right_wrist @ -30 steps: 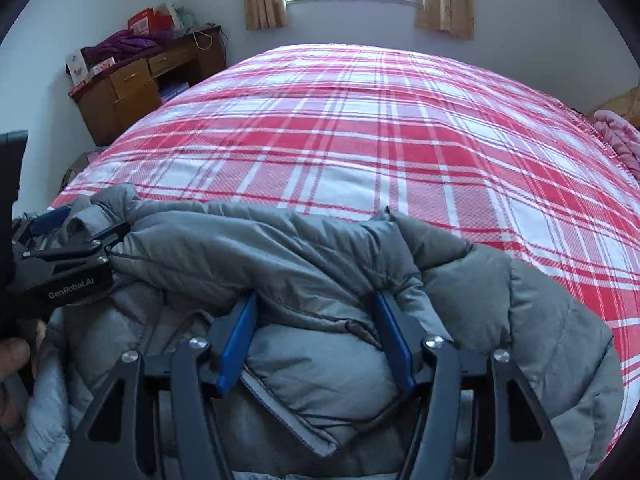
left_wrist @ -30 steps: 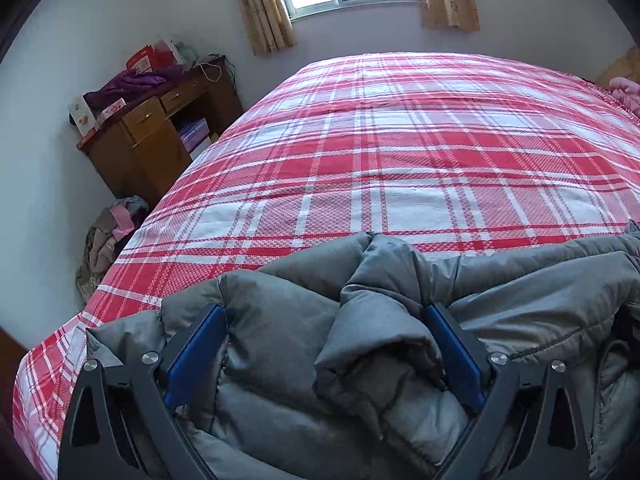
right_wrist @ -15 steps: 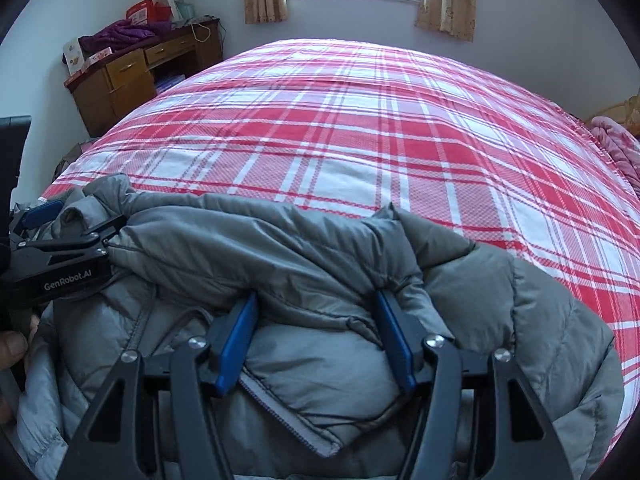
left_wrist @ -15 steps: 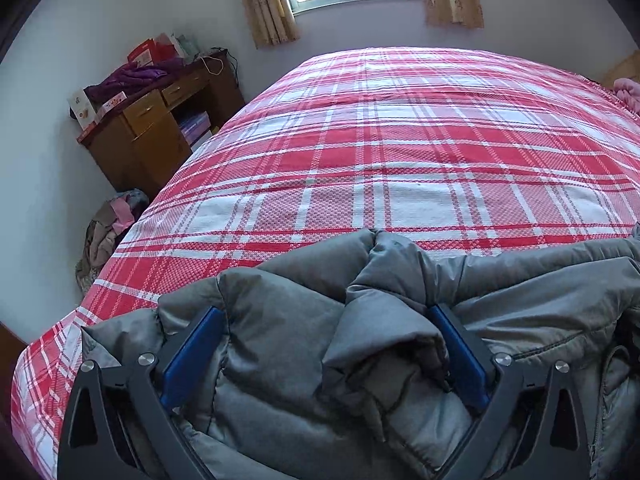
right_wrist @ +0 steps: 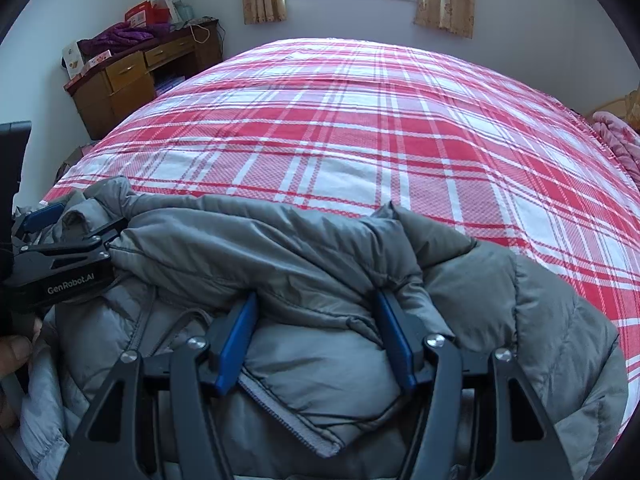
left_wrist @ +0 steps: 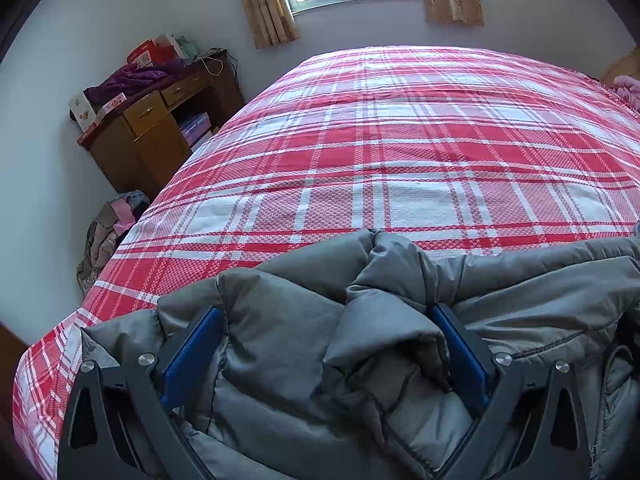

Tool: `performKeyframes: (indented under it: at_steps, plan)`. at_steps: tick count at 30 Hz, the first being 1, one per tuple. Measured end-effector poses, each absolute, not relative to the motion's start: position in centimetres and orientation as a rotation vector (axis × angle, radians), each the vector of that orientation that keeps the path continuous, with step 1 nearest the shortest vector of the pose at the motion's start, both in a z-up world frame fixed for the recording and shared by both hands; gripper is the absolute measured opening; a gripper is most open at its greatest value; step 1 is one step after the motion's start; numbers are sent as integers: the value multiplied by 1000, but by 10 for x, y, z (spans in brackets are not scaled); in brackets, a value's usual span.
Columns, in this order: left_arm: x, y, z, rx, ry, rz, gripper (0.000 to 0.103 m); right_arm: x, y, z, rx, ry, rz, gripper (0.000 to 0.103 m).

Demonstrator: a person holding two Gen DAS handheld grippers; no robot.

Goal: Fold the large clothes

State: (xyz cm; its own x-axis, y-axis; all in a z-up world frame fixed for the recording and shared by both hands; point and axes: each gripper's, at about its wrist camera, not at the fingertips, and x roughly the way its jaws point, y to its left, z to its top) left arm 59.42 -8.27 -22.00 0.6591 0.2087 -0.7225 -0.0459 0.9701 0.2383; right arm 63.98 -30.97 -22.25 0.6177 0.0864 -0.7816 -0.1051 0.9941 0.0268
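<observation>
A grey puffer jacket (left_wrist: 280, 344) lies bunched at the near edge of the bed. My left gripper (left_wrist: 326, 320) is shut on a thick fold of it, its blue pads (left_wrist: 192, 352) pressed into the padding on both sides. My right gripper (right_wrist: 316, 300) is shut on another fold of the jacket (right_wrist: 312, 364), close to the zipper edge (right_wrist: 288, 420). In the right wrist view the left gripper (right_wrist: 84, 220) shows at the far left, clamped on the jacket's left end, with a hand (right_wrist: 16, 356) behind it.
The bed (left_wrist: 400, 152) with its red and white plaid cover stretches away to the window wall. A wooden desk (left_wrist: 152, 136) piled with clothes and boxes stands at the left. Clothes (left_wrist: 108, 232) lie heaped on the floor beside the bed. Pink fabric (right_wrist: 616, 140) sits at the right edge.
</observation>
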Motion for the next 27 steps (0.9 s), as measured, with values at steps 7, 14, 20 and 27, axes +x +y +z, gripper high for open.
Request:
performKeyframes:
  at_steps: [7, 14, 20, 27]
  plan:
    - [559, -64, -145, 191, 788, 69, 102, 626, -316, -197, -64, 919, 108, 70]
    - [440, -31, -137, 277, 814, 20, 102, 525, -368, -170, -39, 904, 32, 77]
    - [343, 8, -188, 306, 920, 32, 102, 427, -395, -186, 31, 961, 0, 77]
    - [253, 47, -201, 243, 936, 76, 102, 336, -408, -204, 100, 1009, -22, 77]
